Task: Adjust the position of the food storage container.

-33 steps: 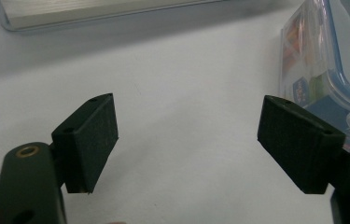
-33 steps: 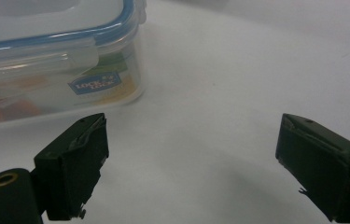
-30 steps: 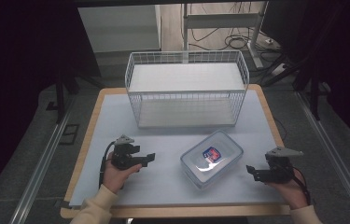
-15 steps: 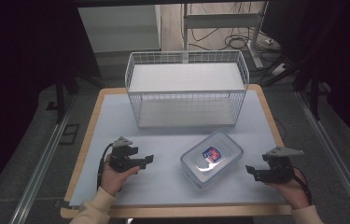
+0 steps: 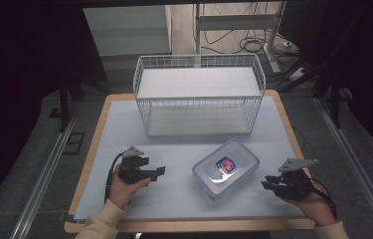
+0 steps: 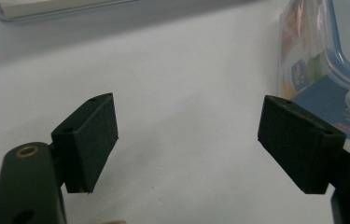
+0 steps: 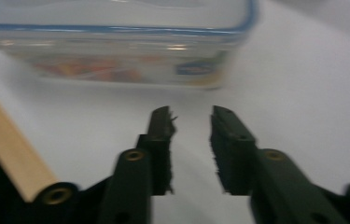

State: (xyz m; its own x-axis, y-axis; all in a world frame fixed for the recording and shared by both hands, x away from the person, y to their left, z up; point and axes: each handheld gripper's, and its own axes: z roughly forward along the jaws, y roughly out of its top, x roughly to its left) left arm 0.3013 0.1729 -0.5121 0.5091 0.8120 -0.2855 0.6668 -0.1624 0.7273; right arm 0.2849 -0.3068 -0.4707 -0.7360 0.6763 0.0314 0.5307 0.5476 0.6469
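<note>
The work seems to be at its very beginning: the clear plastic food container (image 5: 226, 169), with its blue-rimmed lid on and a label on top, lies on the white table mat (image 5: 174, 149) between the two grippers, and neither of them touches it. The left gripper (image 5: 158, 172) rests on the mat to the left of the container with its jaws standing wide and nothing between them; in the left gripper view the container's corner (image 6: 324, 60) is just beyond the right jaw. The right gripper (image 5: 265, 185) is near the container's right side – its jaws have just been closing and now stand narrow, with a small gap and only bare mat between them. So the grasp itself is not yet done, and I judge that everything after it is also left. Behind the container stands a white wire basket (image 5: 199, 94), empty as far as I can see – it is well apart, and nothing lies in the way between the grippers and the container.
</note>
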